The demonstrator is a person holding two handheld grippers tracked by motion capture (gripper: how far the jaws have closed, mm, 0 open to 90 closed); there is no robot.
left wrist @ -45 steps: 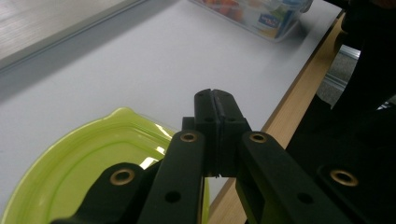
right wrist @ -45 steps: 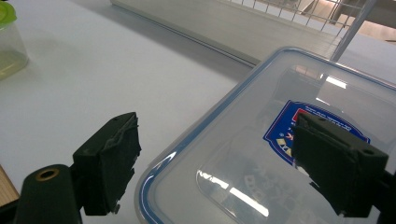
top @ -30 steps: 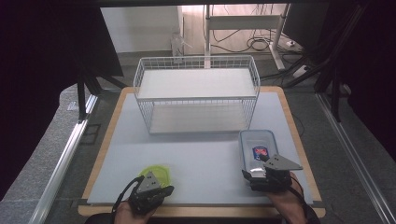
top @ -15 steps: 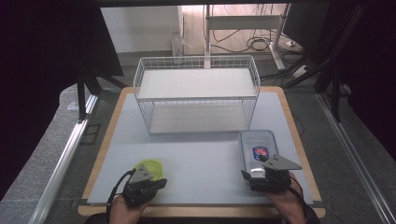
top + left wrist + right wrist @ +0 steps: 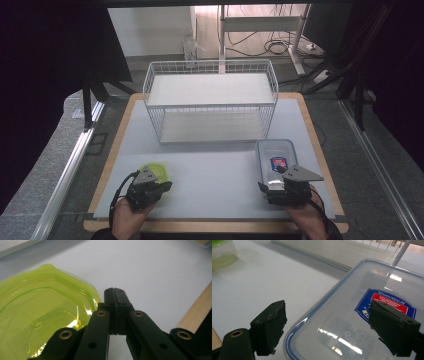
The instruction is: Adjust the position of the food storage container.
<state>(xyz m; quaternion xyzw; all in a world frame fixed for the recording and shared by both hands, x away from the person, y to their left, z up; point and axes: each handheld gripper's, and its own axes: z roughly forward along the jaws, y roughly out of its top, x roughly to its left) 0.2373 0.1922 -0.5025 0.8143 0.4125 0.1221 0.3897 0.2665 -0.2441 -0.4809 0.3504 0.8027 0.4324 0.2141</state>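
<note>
A yellow-green translucent container (image 5: 158,172) lies at the near left of the white table top. My left gripper (image 5: 150,182) sits at its near edge, jaws pressed together with nothing between them. In the left gripper view the shut gripper (image 5: 115,292) points past the right rim of the green container (image 5: 42,312). A clear box with a blue-rimmed lid and a red-blue label (image 5: 274,156) lies at the near right. My right gripper (image 5: 276,184) is at its near end. There its open gripper (image 5: 327,315) straddles a corner of the clear box (image 5: 352,322), one jaw beside the rim, one over the lid.
A white wire basket shelf (image 5: 210,100) stands across the back of the table. The wooden table border (image 5: 114,142) runs round the white top and passes close to the left gripper as a wooden edge (image 5: 197,312). The green container (image 5: 222,252) appears far off in the right gripper view.
My left hand and its shut gripper have slid leftward and slightly away from me; the green container now appears a little farther left too. The right gripper and the clear box are unmoved.
</note>
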